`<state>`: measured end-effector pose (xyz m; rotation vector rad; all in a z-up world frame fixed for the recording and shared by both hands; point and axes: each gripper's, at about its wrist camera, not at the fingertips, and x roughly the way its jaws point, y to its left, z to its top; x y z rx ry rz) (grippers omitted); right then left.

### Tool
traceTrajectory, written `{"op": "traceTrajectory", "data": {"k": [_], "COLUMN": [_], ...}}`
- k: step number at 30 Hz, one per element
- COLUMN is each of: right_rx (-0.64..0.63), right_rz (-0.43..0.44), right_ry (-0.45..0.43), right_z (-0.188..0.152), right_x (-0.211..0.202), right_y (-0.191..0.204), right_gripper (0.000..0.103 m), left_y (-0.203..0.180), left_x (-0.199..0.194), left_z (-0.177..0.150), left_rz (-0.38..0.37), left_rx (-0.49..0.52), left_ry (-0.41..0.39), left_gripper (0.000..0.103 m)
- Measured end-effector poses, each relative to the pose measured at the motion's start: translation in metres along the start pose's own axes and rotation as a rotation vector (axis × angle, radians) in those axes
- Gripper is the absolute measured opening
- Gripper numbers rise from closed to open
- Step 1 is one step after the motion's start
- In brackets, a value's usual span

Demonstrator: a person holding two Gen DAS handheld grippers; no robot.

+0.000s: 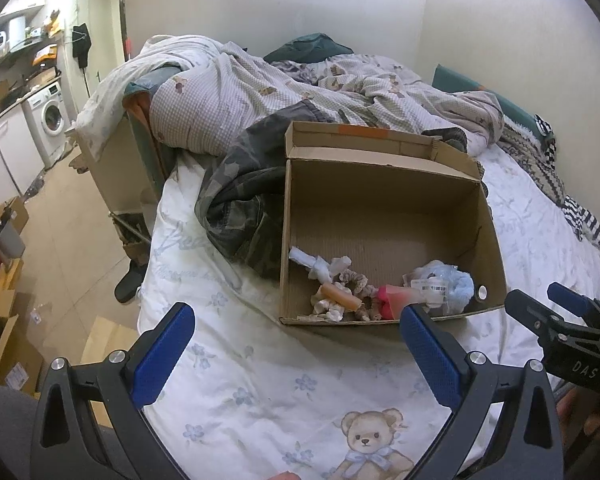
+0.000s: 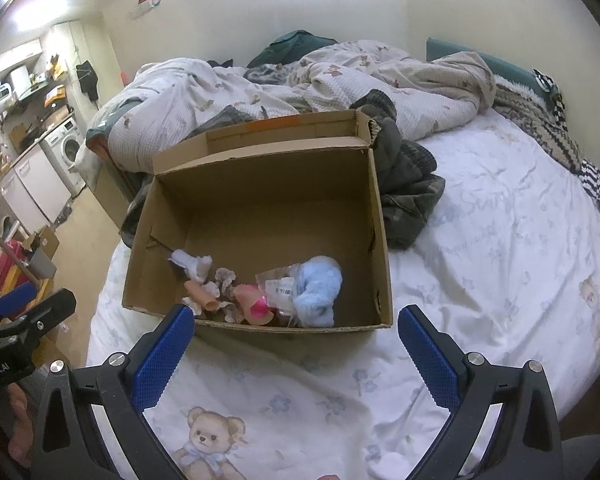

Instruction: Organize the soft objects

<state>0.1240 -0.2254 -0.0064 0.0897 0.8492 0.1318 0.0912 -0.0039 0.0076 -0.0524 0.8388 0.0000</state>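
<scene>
Left gripper (image 1: pixel 296 324) and right gripper (image 2: pixel 296 326) both spread wide, empty, above bedsheet (image 2: pixel 480 280). Cardboard box (image 2: pixel 260 184) holds blue fluffy item (image 2: pixel 320 284), scrunchies (image 1: pixel 358 282).

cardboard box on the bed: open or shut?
Open. The cardboard box has its lid flap folded back, and the blue fluffy item shows inside.

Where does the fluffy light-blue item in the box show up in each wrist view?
Left wrist: blue fluffy item lies in the box's near right corner, just above the right finger of the left claw.
Right wrist: near wall, right of centre, beside the pink item.
Shared landmark: cardboard box.
</scene>
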Motion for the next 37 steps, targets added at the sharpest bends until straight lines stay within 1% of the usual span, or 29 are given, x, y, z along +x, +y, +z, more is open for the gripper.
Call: {"op": "traceTrajectory", "data": {"k": [9, 37], "right_rx": [-0.01, -0.008], "right_rz": [-0.014, -0.009], "right_ry": [0.0, -0.002], "right_z": [-0.0009, -0.0002], "right_x": [0.0003, -0.0001], "right_y": [0.0017, 0.0007], "right_gripper": [0.103, 0.103], "left_y": [-0.0003, 0.0], "left_x": [0.0002, 0.0002], "left_z": [-0.0005, -0.0037], "left_rz": [0.0, -0.005], "left_rx": [0.001, 0.0], "left_ry": [0.002, 0.014], "left_gripper": [0.102, 0.102]}}
